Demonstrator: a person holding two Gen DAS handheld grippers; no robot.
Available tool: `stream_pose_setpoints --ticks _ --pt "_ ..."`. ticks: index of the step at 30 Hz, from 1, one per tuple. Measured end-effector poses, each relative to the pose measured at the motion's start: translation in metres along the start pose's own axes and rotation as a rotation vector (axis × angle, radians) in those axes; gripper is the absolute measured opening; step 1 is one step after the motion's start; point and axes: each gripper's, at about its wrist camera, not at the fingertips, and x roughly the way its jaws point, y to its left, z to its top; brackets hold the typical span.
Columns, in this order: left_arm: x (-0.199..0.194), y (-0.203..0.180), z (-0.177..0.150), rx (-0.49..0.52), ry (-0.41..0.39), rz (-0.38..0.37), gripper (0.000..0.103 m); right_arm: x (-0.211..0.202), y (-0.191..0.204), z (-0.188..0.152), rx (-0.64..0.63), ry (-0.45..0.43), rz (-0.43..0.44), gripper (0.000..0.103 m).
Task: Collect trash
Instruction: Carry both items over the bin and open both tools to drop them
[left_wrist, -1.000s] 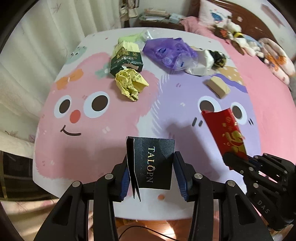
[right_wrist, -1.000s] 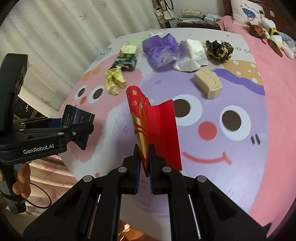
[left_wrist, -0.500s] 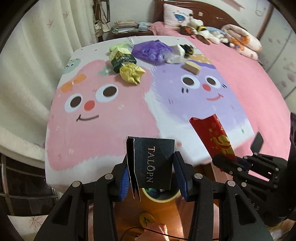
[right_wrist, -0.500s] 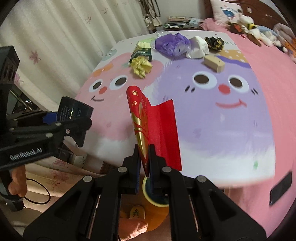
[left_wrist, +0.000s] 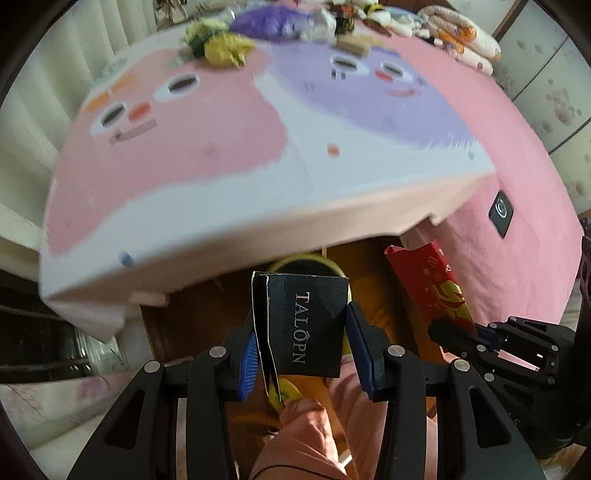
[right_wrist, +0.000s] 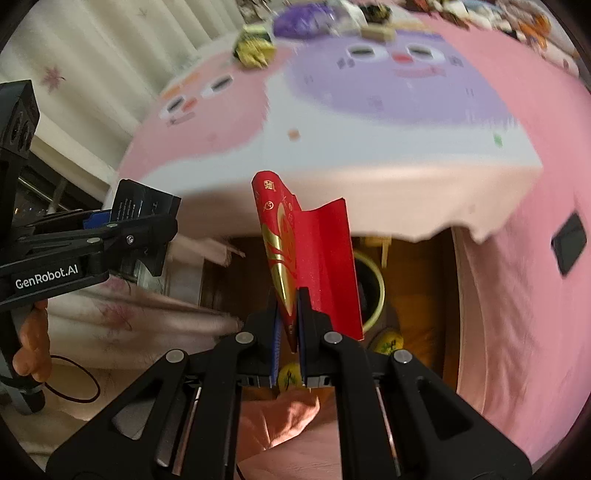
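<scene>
Both tools carry trash off the bed toward the bin on the floor

The left tool (left_wrist: 301, 354) grips a black carton printed TALOPN (left_wrist: 306, 325), its blue pads (left_wrist: 246, 363) pressed on the two side walls, jaws partly apart because the box is that wide. The carton stands upright, its torn flap hanging at 7 o'clock. The right tool (right_wrist: 288, 325) is pinched fully closed on the lower edge of a red and gold envelope (right_wrist: 314, 258), which fans upward; so thin a sheet needs the jaws tight.

Both tools point steeply down past the bed's foot edge (left_wrist: 258, 236). Directly behind the carton, at 12 o'clock from it, shows the yellow rim of a round waste bin (left_wrist: 295, 260) on the wooden floor; in the right wrist view the same bin (right_wrist: 375, 291) sits at 3 o'clock from the envelope. Holding each piece over that opening looks like the aim, so a drop seems near.

More trash waits at the bed's far end: yellow crumpled paper (left_wrist: 225, 51), a purple plastic bag (left_wrist: 266, 20), a tan block (left_wrist: 351, 43)
</scene>
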Motion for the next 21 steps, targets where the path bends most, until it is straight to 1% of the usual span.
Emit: stream_pose_setpoints --ticks 2,6,10,15,21 --pt "0.020 -0.004 -0.005 -0.008 0.024 0.000 0.043 0.017 -0.010 -0.009 0.044 0.034 0.005 0.006" --pt "0.076 -0.007 -0.018 -0.022 0.069 0.003 0.043 0.062 -0.033 -0.022 0.110 0.084 0.005 0.006" --pt "0.141 -0.006 -0.022 -0.050 0.106 0.010 0.043 0.125 -0.064 -0.037 0.166 0.135 0.006 0.006" --pt "0.223 -0.003 -0.021 -0.095 0.120 0.030 0.043 0.203 -0.100 -0.051 0.214 0.190 0.005 0.006" --pt "0.295 0.008 -0.026 -0.107 0.118 0.059 0.045 0.283 -0.139 -0.062 0.246 0.240 0.016 0.006"
